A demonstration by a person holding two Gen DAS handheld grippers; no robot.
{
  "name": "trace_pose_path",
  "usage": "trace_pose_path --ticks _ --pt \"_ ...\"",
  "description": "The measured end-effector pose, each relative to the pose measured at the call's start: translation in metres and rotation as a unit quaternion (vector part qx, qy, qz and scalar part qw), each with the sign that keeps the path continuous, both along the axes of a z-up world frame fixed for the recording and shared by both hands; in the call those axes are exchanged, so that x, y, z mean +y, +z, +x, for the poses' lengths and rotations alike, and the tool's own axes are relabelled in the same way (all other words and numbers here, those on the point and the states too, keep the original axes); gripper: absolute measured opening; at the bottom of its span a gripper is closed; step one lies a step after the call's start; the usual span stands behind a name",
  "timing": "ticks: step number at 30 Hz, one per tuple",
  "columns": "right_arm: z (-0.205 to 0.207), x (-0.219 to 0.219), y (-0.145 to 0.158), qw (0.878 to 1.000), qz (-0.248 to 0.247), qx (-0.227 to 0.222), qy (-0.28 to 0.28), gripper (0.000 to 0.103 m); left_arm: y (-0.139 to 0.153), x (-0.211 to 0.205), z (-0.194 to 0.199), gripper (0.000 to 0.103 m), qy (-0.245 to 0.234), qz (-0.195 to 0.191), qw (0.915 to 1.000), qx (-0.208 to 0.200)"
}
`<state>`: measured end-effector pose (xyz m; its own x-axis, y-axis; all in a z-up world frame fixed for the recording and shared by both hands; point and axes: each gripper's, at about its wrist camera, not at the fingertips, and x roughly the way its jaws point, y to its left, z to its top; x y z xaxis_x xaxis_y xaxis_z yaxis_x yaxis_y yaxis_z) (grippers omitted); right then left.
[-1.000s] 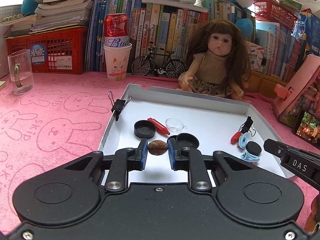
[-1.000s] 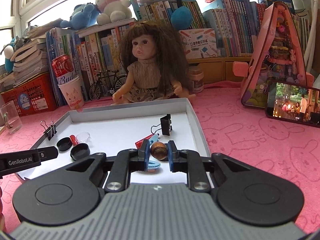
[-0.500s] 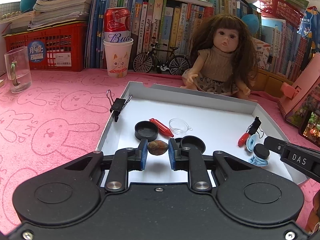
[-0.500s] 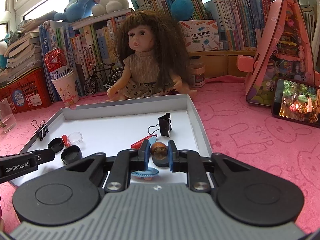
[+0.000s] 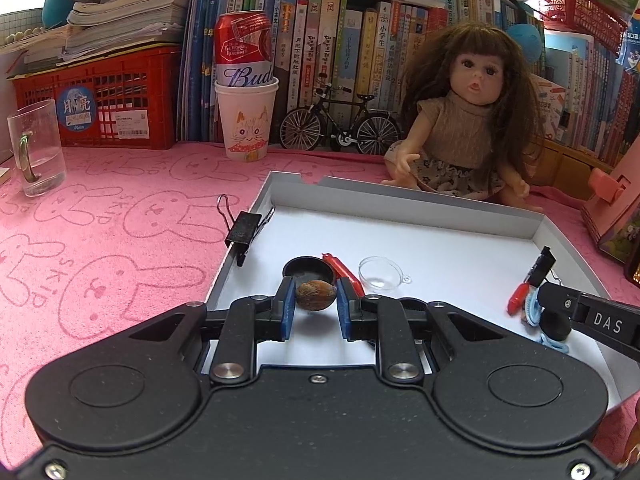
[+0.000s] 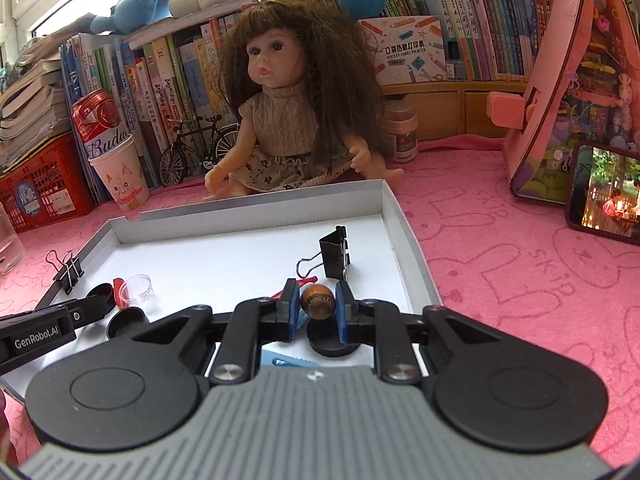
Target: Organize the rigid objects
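Note:
My left gripper (image 5: 316, 305) is shut on a brown nut (image 5: 315, 301) and holds it over the near left part of the white tray (image 5: 408, 204). My right gripper (image 6: 317, 307) is shut on a second brown nut (image 6: 317, 301) over the tray's near right part (image 6: 404, 240), above a black cap (image 6: 330, 343). In the tray lie black caps (image 5: 308, 269), a red piece (image 5: 345, 273), a clear cup (image 5: 380, 279), a black binder clip (image 6: 335, 255) and blue clips (image 5: 532, 310). Another binder clip (image 5: 244, 229) grips the tray's left wall.
A doll (image 5: 466, 120) sits behind the tray. A paper cup with a can (image 5: 246, 120), a toy bicycle (image 5: 340, 124), a red crate (image 5: 96, 108) and books line the back. A glass mug (image 5: 36, 148) stands far left, a pink toy house (image 6: 576, 92) and phone (image 6: 604, 192) right.
Both grippers have moved further in over the tray with their nuts still held. The right one has dropped closer to the black cap.

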<state>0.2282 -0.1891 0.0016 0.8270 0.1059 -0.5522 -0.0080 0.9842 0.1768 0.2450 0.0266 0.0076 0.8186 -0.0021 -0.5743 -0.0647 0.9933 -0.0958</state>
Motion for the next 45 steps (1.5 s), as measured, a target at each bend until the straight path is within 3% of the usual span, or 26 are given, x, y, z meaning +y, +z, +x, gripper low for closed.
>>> trace_pose_path --ticks 22,28,31,34,45 --pt "-0.003 0.000 0.002 1.000 0.004 -0.004 0.003 0.027 -0.001 -0.002 0.001 0.021 -0.001 0.002 1.0000 0.004" --pt "-0.008 -0.002 0.007 1.000 0.010 -0.013 0.000 0.028 0.005 -0.004 -0.006 0.035 -0.007 0.007 0.9999 -0.002" --pt "-0.010 -0.002 0.009 1.000 0.009 -0.016 -0.001 0.034 0.009 -0.006 -0.010 0.040 -0.011 0.010 0.9999 -0.007" --pt "-0.012 -0.002 0.012 1.000 0.008 -0.021 0.000 0.047 0.012 -0.008 -0.014 0.045 -0.016 0.014 0.9997 -0.013" --pt "-0.026 0.000 0.021 0.999 -0.001 -0.033 0.008 0.064 0.023 -0.013 -0.030 0.062 -0.033 0.024 0.9988 -0.027"
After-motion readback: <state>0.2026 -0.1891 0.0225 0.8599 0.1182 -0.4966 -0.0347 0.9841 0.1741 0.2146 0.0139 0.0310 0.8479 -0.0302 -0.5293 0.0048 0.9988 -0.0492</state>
